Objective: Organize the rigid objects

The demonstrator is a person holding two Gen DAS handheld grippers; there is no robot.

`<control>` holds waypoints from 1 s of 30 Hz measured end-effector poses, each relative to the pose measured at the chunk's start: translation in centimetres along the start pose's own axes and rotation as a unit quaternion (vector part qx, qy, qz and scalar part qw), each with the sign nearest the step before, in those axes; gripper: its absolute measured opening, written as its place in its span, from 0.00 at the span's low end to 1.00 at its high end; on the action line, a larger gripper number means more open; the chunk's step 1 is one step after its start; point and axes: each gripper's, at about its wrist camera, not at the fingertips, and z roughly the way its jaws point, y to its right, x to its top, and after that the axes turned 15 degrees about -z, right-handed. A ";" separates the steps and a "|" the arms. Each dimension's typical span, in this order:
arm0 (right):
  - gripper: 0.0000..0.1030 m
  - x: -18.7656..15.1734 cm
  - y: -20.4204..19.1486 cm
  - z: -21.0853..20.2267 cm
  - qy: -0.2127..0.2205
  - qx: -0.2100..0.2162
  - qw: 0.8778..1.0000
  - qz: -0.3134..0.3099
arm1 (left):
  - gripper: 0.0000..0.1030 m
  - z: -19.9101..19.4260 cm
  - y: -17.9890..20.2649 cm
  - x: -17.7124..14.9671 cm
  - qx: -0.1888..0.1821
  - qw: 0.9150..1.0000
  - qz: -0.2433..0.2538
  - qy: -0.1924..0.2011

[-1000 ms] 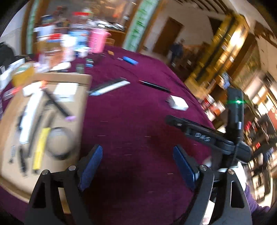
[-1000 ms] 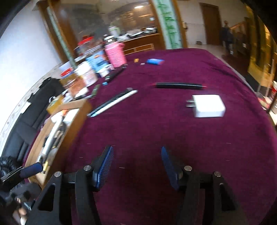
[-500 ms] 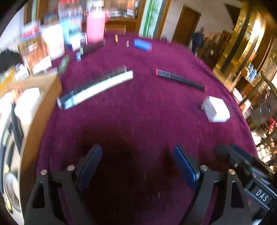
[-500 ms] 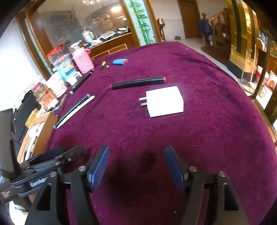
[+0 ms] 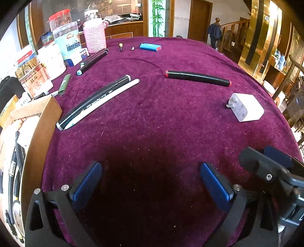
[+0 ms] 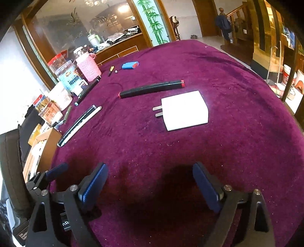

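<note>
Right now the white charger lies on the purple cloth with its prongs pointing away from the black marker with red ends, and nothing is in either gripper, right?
Nearly. The charger lies on the cloth, but the right wrist view shows its prongs pointing sideways, along the marker, not away from it. Both grippers, left and right, are opening with nothing between them.

Wood-panelled room [image 5: 136, 28], wooden staircase [image 5: 235, 24], bamboo mural [image 5: 157, 18]

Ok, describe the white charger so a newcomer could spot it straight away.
Start at the purple tablecloth, then the bare stretch ahead of the right gripper. The white charger lies flat just beyond the red-tipped black marker; it's the only blocky item, with two metal prongs.
</note>
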 end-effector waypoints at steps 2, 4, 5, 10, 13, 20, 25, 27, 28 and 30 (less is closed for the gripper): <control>0.90 0.0 0.2 -0.1 0.002 0.004 1.000 0.003 | 0.99 0.0 0.0 0.0 0.000 1.000 0.000 0.000; 0.91 -0.1 0.4 -0.1 0.005 0.008 1.000 0.008 | 0.99 0.0 0.0 0.0 0.000 1.000 0.000 0.000; 0.91 -0.1 0.5 -0.1 0.006 0.010 1.000 0.009 | 0.99 0.0 -0.1 0.0 0.000 1.000 0.000 0.000; 0.93 0.0 0.3 -0.1 0.006 0.012 1.000 0.008 | 0.99 0.0 0.0 0.0 0.000 1.000 0.000 0.000; 0.93 -0.1 0.4 -0.1 0.012 0.021 1.000 0.017 | 0.99 0.0 0.0 0.0 0.000 1.000 0.000 0.000; 0.93 0.0 0.4 -0.1 0.012 0.021 1.000 0.017 | 0.99 0.0 -0.1 0.0 0.000 1.000 0.000 0.000; 0.93 0.0 0.4 -0.1 0.013 0.023 1.000 0.018 | 0.99 0.0 0.0 0.0 0.000 1.000 0.000 0.000; 0.93 0.0 0.4 -0.1 0.012 0.022 1.000 0.018 | 0.99 0.0 0.0 0.0 0.000 1.000 0.000 0.000; 0.93 0.0 0.4 -0.1 0.013 0.023 0.999 0.019 | 0.99 0.0 -0.1 0.0 0.000 1.000 0.000 0.000; 0.93 0.0 0.4 -0.1 0.014 0.024 0.999 0.020 | 0.99 0.0 -0.1 0.0 0.000 1.000 0.000 0.000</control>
